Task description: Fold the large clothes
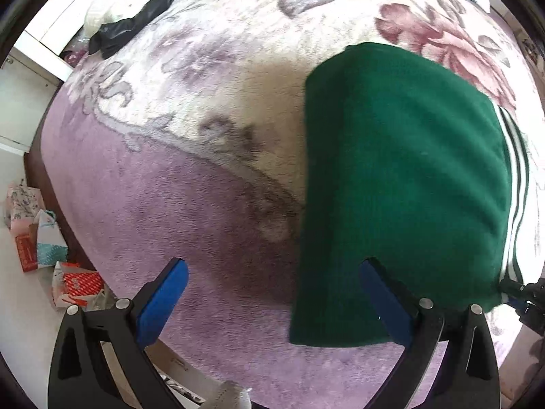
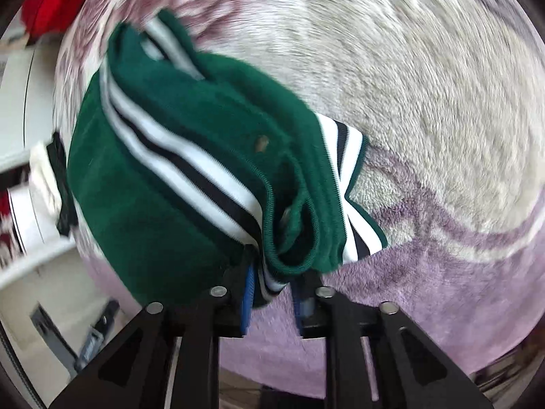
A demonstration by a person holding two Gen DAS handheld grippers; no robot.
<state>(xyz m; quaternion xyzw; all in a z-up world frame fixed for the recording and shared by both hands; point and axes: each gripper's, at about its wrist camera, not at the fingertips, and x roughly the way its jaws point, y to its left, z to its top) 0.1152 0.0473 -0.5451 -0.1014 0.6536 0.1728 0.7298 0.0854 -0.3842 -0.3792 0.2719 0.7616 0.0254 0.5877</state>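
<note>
The right gripper [image 2: 272,293] is clenched on the green garment [image 2: 163,184]: its two blue-padded fingers [image 2: 248,301] stand close together with a bunched fold of striped trim and green hem pinched between them. From that pinch the cloth runs away from the gripper, up and to the left in the right wrist view, a thick folded bundle with white and black stripes [image 2: 190,167] across it and a striped collar flap [image 2: 347,156] spread to the right on the blanket [image 2: 425,102]. The picture is smeared, so finer detail of the folds cannot be told.

The left gripper [image 1: 272,293] hangs released above the bed, its blue pads [image 1: 163,303] set wide apart with nothing between them. Under the gap lies bare lilac blanket [image 1: 143,204]. The green garment [image 1: 402,184] lies just to the right of that gap; the right-hand finger of this gripper stands in front of the garment's near left part, and whether it touches the cloth cannot be told. The garment shows here as a smooth folded rectangle, its striped hem [image 1: 514,177] along the far right side, near the blanket's near edge. At the garment's near right corner the tip of the right gripper [image 1: 521,293] shows, dark and small.

Farther off, a black garment [image 1: 146,13] lies across the far left part of the blanket. Beyond the left edge of the bed, paper bags [image 1: 44,242] sit on the floor.
</note>
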